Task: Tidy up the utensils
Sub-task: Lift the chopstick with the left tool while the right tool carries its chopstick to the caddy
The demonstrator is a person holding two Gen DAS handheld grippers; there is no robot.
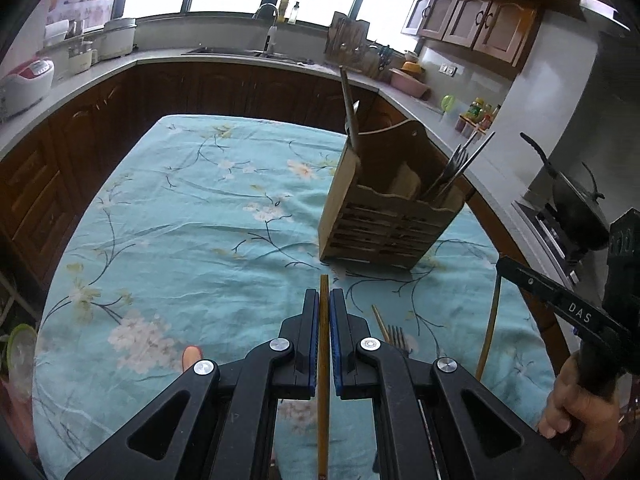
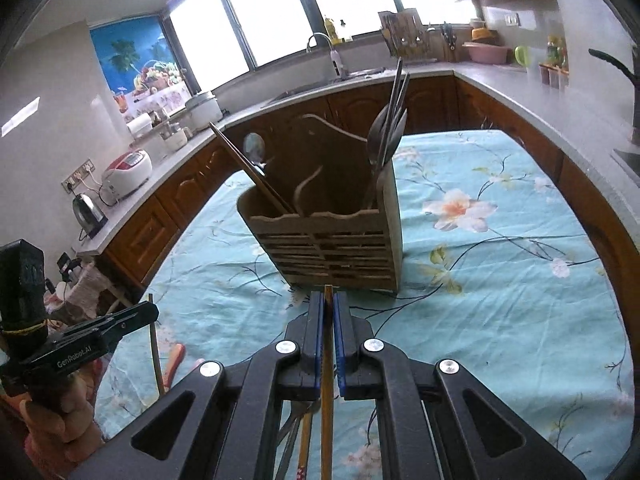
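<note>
A wooden utensil holder point(image 1: 384, 216) stands on the table, also in the right wrist view point(image 2: 332, 236). It holds forks point(image 1: 456, 168) on its right side and chopsticks with a spoon point(image 1: 350, 116) on its left. My left gripper point(image 1: 324, 300) is shut on a wooden chopstick point(image 1: 323, 360) just in front of the holder. My right gripper point(image 2: 328, 300) is shut on another wooden chopstick point(image 2: 327, 380), its tip near the holder's base. A fork point(image 1: 396, 336) and a chopstick point(image 1: 379, 322) lie on the cloth under the left gripper.
The table has a light blue floral cloth point(image 1: 200, 220). Kitchen counters point(image 1: 80, 80) with appliances curve around it, with a sink point(image 1: 256, 52) at the back. More utensils point(image 2: 300, 440) lie below the right gripper. An orange-handled item point(image 2: 174, 364) lies at the cloth's near edge.
</note>
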